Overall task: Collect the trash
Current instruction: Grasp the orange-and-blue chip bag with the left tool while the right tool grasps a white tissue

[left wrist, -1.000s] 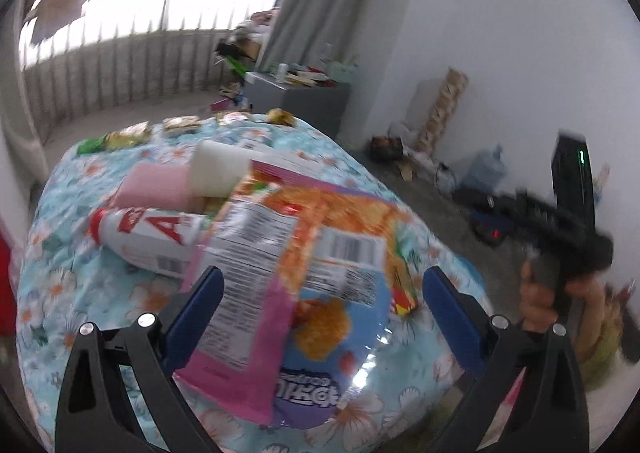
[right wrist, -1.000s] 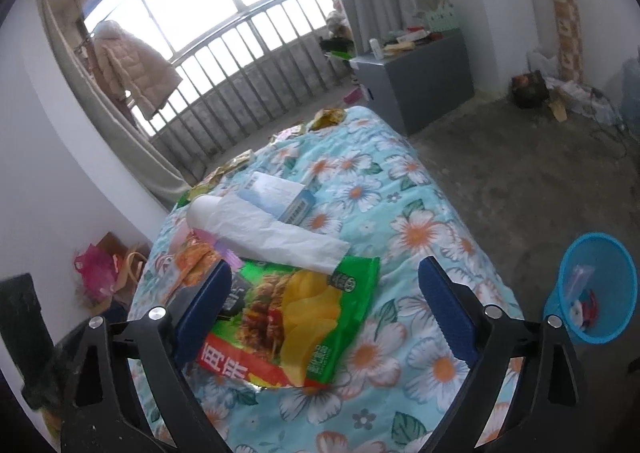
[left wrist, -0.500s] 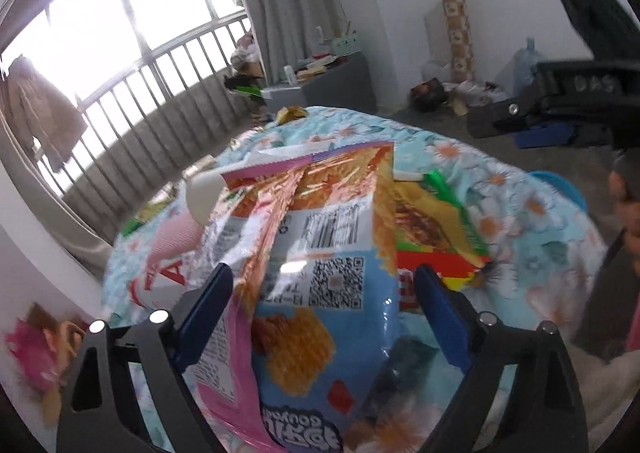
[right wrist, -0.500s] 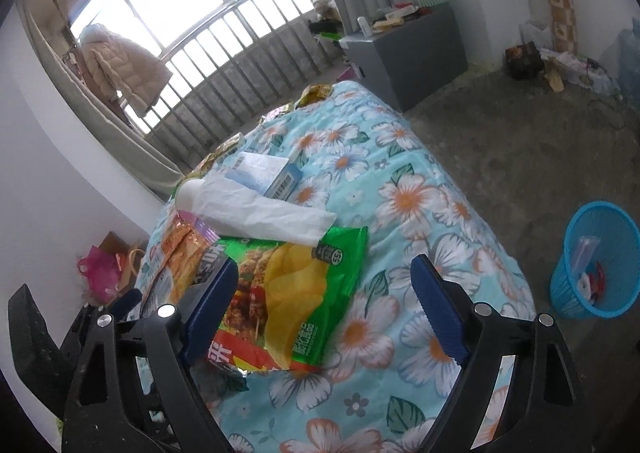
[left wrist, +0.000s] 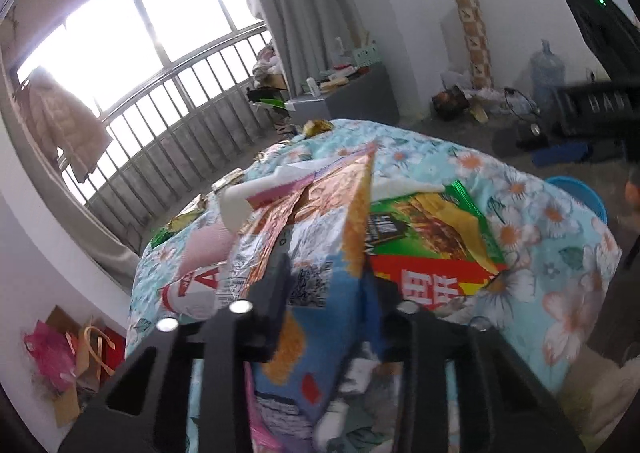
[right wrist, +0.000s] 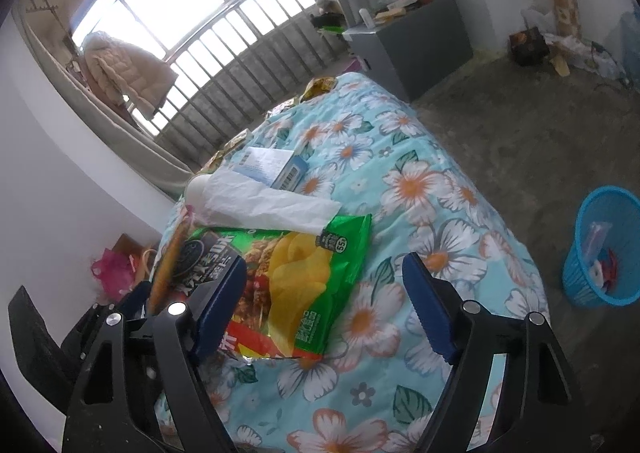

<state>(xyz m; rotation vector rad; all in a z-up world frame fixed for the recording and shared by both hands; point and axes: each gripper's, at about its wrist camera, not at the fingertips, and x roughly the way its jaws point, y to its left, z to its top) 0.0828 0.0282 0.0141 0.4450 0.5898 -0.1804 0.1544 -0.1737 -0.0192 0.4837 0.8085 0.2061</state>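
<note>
Green chip bag (right wrist: 304, 277): "55" badge; white bottle (left wrist: 192, 289): red "A".

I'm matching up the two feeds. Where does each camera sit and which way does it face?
Left wrist: on the left gripper, angled down over the bed; its jaws are closing on the orange-blue snack bag.
Right wrist: on the right gripper, angled down at the bed; its jaws are closing astride the green chip bag, not pressing it.
Shared: green chip bag, floral bedspread, blue bin.
</note>
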